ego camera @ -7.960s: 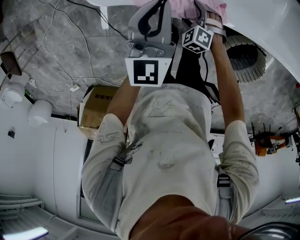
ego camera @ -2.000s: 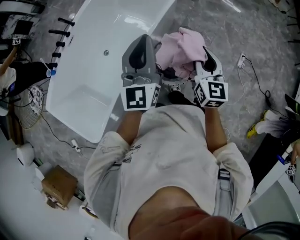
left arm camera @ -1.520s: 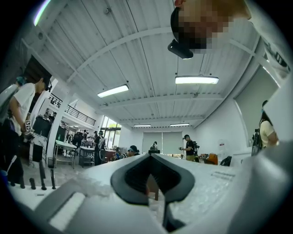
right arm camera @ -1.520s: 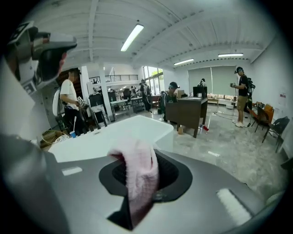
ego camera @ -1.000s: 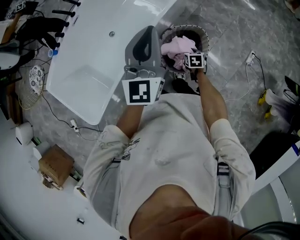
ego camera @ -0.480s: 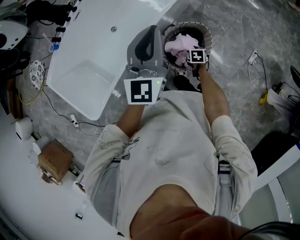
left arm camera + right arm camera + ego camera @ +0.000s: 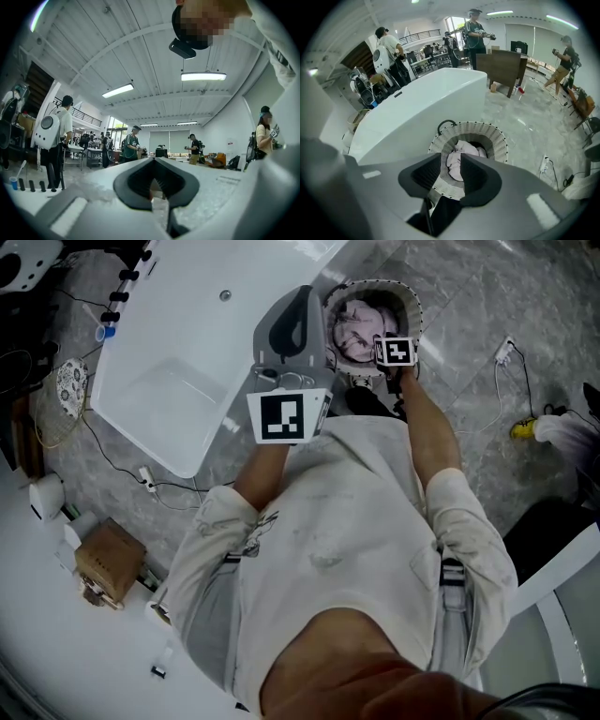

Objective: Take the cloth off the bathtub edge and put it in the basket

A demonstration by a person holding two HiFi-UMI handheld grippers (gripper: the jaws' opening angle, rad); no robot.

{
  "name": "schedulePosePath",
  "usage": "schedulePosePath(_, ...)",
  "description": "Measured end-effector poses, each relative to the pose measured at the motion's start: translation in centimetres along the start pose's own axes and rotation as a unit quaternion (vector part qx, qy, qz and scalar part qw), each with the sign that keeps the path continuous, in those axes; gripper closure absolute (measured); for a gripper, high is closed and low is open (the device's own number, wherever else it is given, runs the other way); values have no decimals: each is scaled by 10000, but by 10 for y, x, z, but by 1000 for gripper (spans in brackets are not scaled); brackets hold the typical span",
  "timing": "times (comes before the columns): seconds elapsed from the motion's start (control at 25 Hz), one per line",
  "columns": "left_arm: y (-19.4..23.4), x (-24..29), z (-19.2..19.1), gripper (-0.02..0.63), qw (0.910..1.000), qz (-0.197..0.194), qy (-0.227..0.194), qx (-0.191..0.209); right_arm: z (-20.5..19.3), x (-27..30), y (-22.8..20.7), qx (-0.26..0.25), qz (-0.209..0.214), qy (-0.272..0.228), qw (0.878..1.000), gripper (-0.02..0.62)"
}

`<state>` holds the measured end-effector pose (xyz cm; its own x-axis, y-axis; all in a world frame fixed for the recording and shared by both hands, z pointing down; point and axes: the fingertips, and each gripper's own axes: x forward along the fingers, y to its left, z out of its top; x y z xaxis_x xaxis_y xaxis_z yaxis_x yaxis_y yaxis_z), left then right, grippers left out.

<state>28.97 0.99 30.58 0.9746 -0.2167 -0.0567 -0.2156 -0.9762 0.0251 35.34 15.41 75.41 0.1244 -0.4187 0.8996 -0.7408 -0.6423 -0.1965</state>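
The pink cloth point(image 7: 352, 322) lies crumpled inside the white woven basket point(image 7: 413, 307), on the floor beside the bathtub point(image 7: 206, 343). My right gripper point(image 7: 375, 338) hangs just above the basket, pointing steeply down. Its jaws have just been opening, and nothing is pinched between them. In the right gripper view the cloth point(image 7: 459, 157) shows through the gap of that gripper point(image 7: 451, 171), down in the basket point(image 7: 497, 140). My left gripper point(image 7: 292, 298) is held level over the tub's corner. In its own view the left gripper point(image 7: 157, 190) shows a narrow gap with nothing in it.
The white bathtub point(image 7: 417, 103) fills the space left of the basket. Cables and a power strip point(image 7: 506, 351) lie on the grey stone floor. A cardboard box point(image 7: 108, 563) sits at the lower left. A dark cabinet point(image 7: 504, 68) and several people stand farther off.
The cloth was bunched at the right gripper above the basket; now it lies loose in the basket and the gripper's jaws stand apart. The left gripper has stayed put.
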Motion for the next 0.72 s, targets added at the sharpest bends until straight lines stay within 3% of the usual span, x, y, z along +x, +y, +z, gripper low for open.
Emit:
schedulePosePath(0.2, 11, -7, 3, 606, 9999, 113, -3, -5, 5, -5, 4, 88, 12, -133, 9999, 462)
schedulePosePath(0.4, 28, -23, 5, 606, 9991, 429, -55, 5, 20, 0, 22, -145, 161, -254, 9994, 465)
schedulePosePath(0.56, 55, -44, 7, 606, 9966, 820, -76, 11, 27, 10, 51, -391, 357, -164, 9985, 466)
schedulePosePath(0.72, 96, -77, 9, 606, 9898, 1425, -69, 61, 42, 25, 105, -972, 666, -52, 9930, 466)
